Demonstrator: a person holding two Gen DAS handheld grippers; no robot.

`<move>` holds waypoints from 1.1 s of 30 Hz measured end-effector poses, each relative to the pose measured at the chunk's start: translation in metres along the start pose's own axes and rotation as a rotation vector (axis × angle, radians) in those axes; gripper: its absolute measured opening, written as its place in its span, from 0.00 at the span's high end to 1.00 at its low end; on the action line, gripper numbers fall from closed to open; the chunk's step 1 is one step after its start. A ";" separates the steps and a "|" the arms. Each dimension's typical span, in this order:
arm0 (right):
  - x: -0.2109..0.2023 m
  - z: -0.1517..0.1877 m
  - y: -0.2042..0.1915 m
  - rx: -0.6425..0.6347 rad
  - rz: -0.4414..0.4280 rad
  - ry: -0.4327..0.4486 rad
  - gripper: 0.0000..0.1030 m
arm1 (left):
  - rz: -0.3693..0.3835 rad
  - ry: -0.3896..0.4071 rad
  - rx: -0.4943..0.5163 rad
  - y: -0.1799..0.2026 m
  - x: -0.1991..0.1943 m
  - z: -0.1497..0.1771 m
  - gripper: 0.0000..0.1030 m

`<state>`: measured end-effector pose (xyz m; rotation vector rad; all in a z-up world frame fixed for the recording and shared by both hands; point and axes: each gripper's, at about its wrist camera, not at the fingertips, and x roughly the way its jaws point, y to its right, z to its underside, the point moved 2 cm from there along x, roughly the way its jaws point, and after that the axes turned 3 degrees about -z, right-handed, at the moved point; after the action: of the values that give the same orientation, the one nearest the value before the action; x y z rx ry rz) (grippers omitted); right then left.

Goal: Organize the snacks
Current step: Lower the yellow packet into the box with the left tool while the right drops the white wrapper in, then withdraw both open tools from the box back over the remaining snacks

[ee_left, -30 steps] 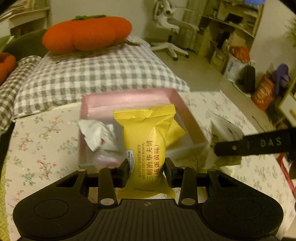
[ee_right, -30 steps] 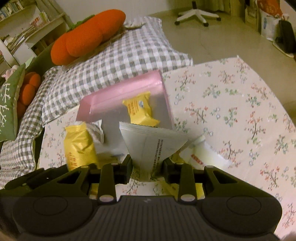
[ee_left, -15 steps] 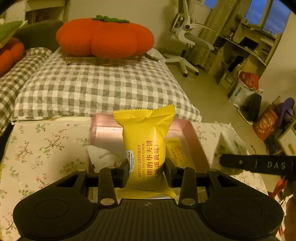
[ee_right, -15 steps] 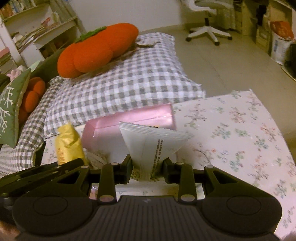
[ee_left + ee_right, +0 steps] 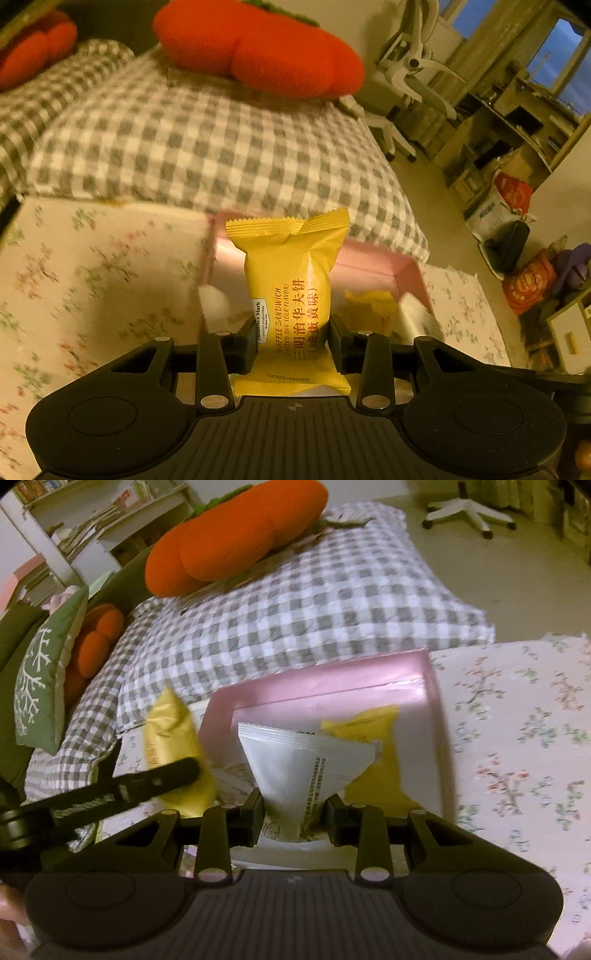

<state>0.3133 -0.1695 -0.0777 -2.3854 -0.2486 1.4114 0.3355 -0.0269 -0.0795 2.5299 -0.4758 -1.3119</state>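
Note:
My left gripper (image 5: 292,338) is shut on a yellow waffle sandwich packet (image 5: 291,291), held upright over the near side of the pink box (image 5: 373,264). Inside that box lie another yellow packet (image 5: 369,306) and a white one (image 5: 214,302), both blurred. My right gripper (image 5: 295,814) is shut on a white snack packet (image 5: 306,760), its wide end pointing up above the pink box (image 5: 325,681). A yellow packet (image 5: 373,753) lies in the box behind it. The left gripper's finger (image 5: 125,786) and its yellow packet (image 5: 170,738) show at the left of the right wrist view.
The box stands on a table with a floral cloth (image 5: 517,738). Behind it is a grey checked cushion (image 5: 207,147) with an orange pumpkin pillow (image 5: 258,48) on top. An office chair (image 5: 410,74), shelves and bags stand at the right.
Both grippers have moved across the table with their packets still gripped. The pink box now sits closer under the right gripper, and the left view has rolled and shifted toward the box's left edge.

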 end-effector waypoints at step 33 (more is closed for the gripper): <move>-0.023 0.002 0.010 0.048 0.091 0.012 0.49 | -0.133 0.000 0.074 0.010 -0.023 0.001 0.55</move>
<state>0.2996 -0.1862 -0.0637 -2.3923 -0.1029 1.4260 0.3203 -0.0269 -0.0592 2.6633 -0.3676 -1.3642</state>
